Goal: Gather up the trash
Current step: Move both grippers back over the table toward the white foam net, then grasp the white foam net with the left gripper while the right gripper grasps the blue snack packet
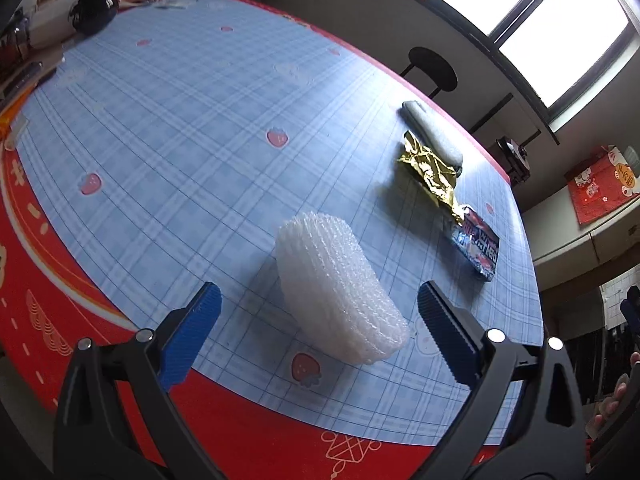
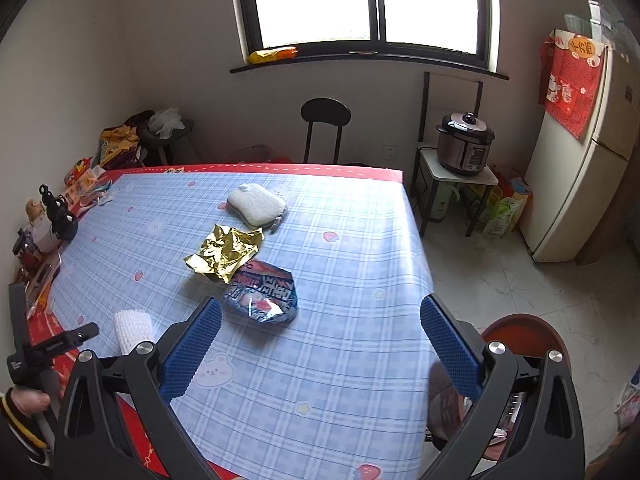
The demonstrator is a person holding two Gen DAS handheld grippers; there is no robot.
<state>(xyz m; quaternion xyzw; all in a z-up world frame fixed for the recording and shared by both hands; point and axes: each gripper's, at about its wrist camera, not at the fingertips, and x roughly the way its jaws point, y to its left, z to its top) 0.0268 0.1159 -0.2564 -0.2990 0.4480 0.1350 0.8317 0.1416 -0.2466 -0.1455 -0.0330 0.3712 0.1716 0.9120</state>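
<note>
My left gripper (image 1: 320,332) has its fingers spread wide, and the white foam net (image 1: 340,288) lies on the surface (image 1: 180,120) between them, touching neither. My right gripper (image 2: 320,344) is released too, holding nothing. Just beyond it lies the blue snack wrapper (image 2: 262,294), then the gold foil wrapper (image 2: 224,252). Farthest is a grey pad (image 2: 258,204), perhaps a sponge.

White foam net (image 1: 340,288), crumpled gold foil (image 2: 224,254), blue-red wrapper (image 2: 262,292) on tablecloth (image 2: 340,280).
</note>
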